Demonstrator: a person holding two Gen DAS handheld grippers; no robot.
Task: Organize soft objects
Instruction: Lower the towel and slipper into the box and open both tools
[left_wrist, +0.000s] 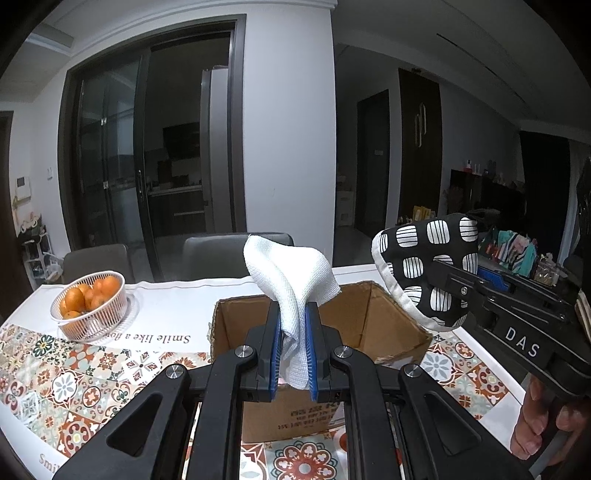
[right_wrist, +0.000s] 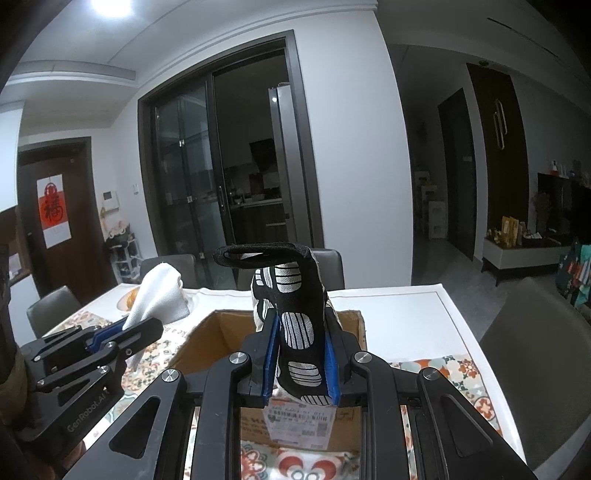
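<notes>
My left gripper (left_wrist: 292, 314) is shut on a white waffle-weave cloth (left_wrist: 291, 280), which stands up from the blue pads over the near wall of an open cardboard box (left_wrist: 384, 317). My right gripper (right_wrist: 301, 321) is shut on a black oven mitt with white striped patches (right_wrist: 299, 317), held upright over the same box (right_wrist: 207, 332). In the left wrist view the mitt (left_wrist: 424, 266) hangs at the box's right side. From the right wrist camera, the white cloth (right_wrist: 159, 295) shows to the left of the box.
The box stands on a table with a patterned tile-print cloth (left_wrist: 74, 387). A white basket of oranges (left_wrist: 90, 302) sits at the left. Grey chairs (left_wrist: 221, 254) line the far edge, and another chair (right_wrist: 535, 350) stands at the right. A hand (left_wrist: 535, 424) holds the right gripper's handle.
</notes>
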